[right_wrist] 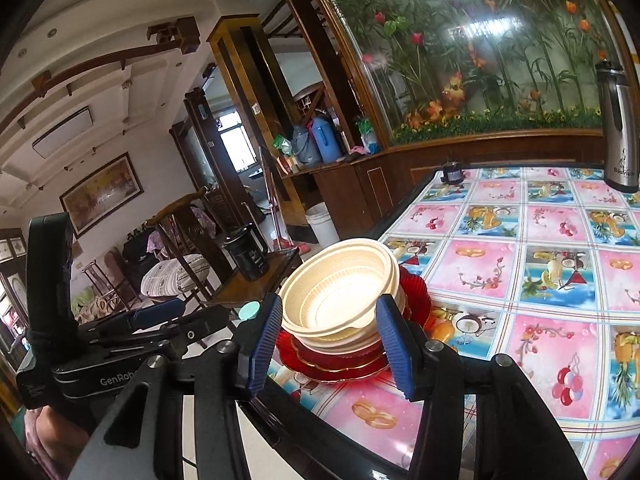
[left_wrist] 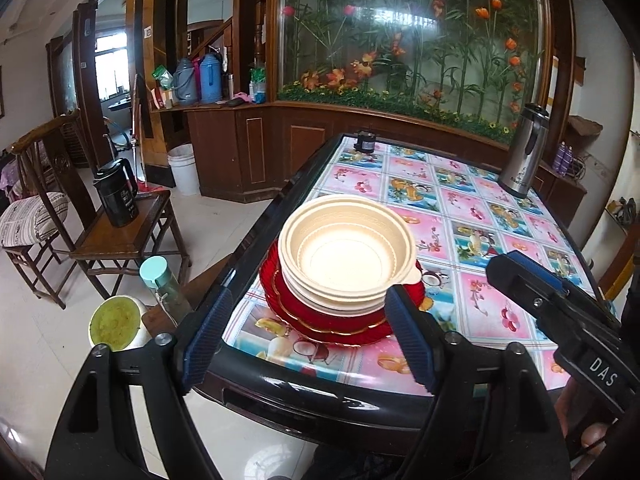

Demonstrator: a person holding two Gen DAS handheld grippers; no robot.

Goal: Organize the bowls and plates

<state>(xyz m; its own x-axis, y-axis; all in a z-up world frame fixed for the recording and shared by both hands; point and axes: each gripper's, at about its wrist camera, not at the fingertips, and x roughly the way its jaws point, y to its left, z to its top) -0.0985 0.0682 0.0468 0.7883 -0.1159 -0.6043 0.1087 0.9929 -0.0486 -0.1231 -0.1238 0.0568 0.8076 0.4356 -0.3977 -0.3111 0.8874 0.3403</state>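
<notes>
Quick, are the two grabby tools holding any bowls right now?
Left tool: open, holding nothing.
Right tool: open, holding nothing; the bowls sit beyond it.

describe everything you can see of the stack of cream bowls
The stack of cream bowls holds several round, shallow bowls nested one inside another, upright and empty. They look like matte moulded pulp or plastic, with ribbed inner walls and a small tab on the rim at the near right. The rims sit slightly off-centre from each other. The stack rests on red plates with gold scalloped edges, near the table's near left corner. Neither claw touches it.
</notes>
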